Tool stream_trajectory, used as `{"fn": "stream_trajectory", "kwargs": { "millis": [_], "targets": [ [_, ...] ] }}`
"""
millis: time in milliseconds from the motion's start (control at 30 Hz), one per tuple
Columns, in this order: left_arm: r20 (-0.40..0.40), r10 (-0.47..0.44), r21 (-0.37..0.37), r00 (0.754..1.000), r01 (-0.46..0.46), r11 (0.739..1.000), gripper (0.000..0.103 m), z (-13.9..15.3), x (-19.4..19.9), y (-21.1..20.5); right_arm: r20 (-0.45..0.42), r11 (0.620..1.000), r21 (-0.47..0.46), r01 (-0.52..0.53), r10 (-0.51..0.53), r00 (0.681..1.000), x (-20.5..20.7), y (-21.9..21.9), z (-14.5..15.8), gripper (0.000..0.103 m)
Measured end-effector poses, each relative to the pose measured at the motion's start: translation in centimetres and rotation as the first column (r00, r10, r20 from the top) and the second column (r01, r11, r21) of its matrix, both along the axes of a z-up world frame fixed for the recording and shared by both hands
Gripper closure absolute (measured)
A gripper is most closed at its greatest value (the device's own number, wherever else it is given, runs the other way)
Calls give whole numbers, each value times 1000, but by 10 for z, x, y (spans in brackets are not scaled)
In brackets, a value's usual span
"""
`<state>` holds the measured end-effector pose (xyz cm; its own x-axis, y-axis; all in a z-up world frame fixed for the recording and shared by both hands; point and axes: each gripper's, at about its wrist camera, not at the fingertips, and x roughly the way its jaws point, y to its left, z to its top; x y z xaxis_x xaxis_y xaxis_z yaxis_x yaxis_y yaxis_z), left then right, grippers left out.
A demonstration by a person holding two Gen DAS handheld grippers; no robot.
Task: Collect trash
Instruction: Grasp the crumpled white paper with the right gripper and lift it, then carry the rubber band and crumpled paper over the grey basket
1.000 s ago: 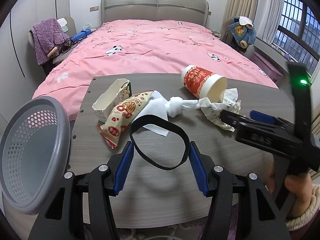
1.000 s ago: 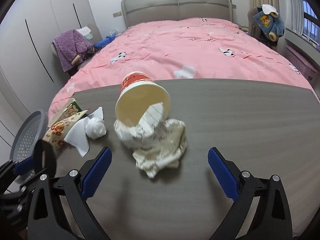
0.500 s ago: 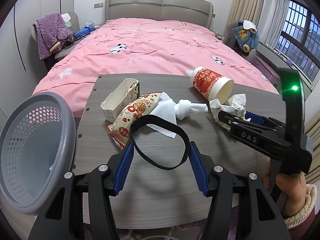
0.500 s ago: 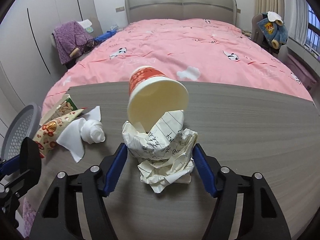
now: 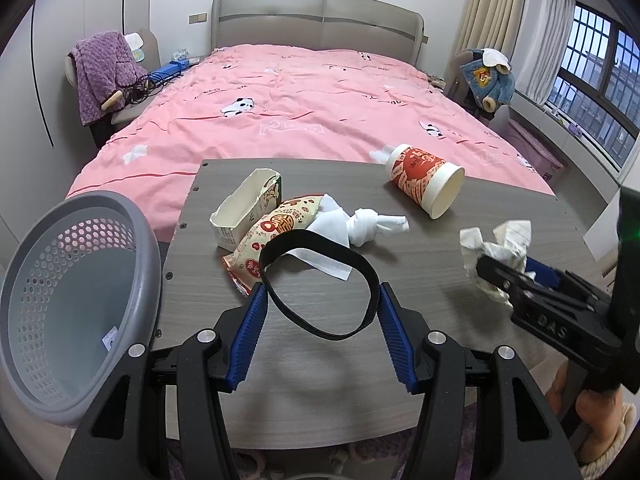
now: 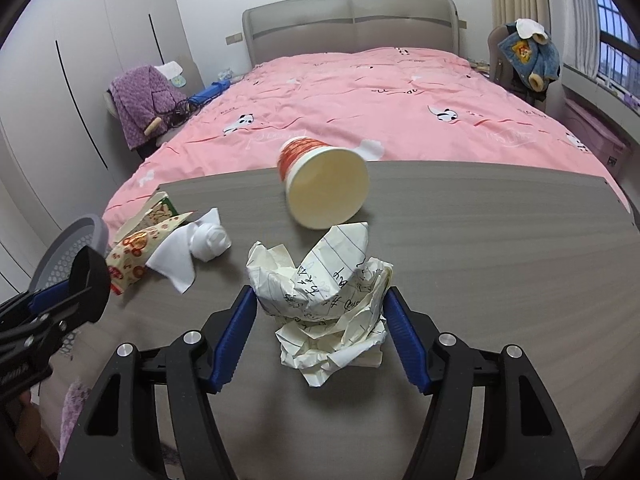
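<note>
On the grey worktop (image 5: 500,208) beside your grey basket (image 5: 76,304), your right gripper (image 6: 318,316) has just closed its jaws on the crumpled paper (image 6: 328,300); your left gripper (image 5: 320,312) grasps the black band (image 5: 320,280).

Two fisheye views from the near table (image 5: 320,380) edge, angled down and close, facing the pink bed (image 6: 360,92) — left one beside the basket (image 5: 80,300); both share the tabletop litter.

Cup (image 5: 425,182) on table (image 5: 500,208), wrappers (image 5: 276,236) left, basket (image 5: 76,300) beyond edge
</note>
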<state>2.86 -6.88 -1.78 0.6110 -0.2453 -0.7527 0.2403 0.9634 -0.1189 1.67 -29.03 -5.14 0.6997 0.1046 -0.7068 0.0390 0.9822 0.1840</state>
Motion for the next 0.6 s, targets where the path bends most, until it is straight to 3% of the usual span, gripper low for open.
{"fn": "stream_trajectory", "kwargs": {
  "millis": [600],
  "targets": [
    [53, 51, -30, 997, -50, 998, 49, 20, -15, 39, 49, 997, 17, -78, 77, 996, -25, 43, 23, 39]
  ]
}}
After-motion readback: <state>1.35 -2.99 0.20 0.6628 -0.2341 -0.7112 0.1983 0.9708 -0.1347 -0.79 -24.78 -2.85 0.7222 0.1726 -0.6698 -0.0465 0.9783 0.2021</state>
